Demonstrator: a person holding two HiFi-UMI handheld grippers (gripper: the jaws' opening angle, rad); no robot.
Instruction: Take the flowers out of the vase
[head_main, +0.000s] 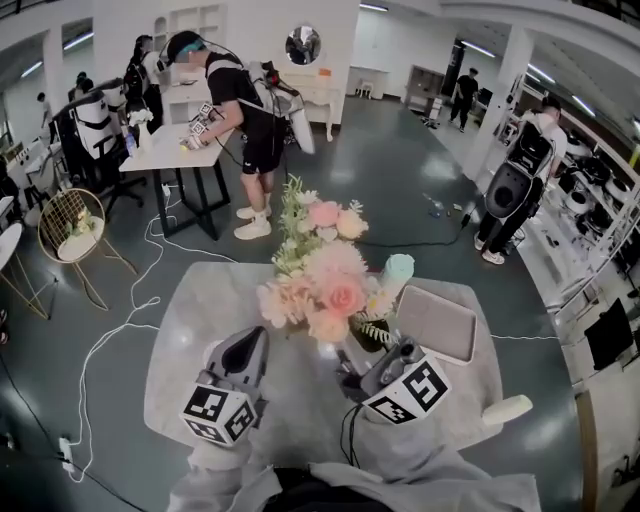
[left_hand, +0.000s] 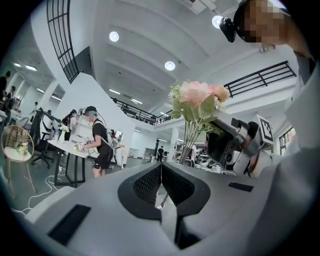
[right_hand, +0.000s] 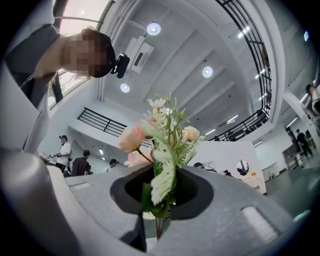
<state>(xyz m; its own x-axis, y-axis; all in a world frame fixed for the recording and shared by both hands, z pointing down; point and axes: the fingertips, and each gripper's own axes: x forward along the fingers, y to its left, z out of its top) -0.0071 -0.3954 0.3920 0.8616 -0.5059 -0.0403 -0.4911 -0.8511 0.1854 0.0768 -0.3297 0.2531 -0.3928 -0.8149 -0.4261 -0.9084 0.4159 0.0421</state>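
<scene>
Closest to us, the two grippers sit low over the near edge of the round table. The left gripper has its fingers pressed together with nothing between them. The right gripper is the busy one, its fingers clamped on the stems low down, with a green-and-white leaf bunched in the gap. The flowers stand up from that grip over the middle of the table, pink and peach heads with pale sprigs on top.

They look like a light bunch to me, though top-heavy, so expect them to sway on those thin, springy stems. The heads are soft and would crush easily, so low on the stems, all gathered together, is the right place to hold.

Now the containers. A mint-green cylinder stands just behind the bouquet toward the far edge. It may be the vase, but I can't say for sure, and I can't see where the stem ends finish. A grey tray lies toward the right edge with nothing in it that I can see.
</scene>
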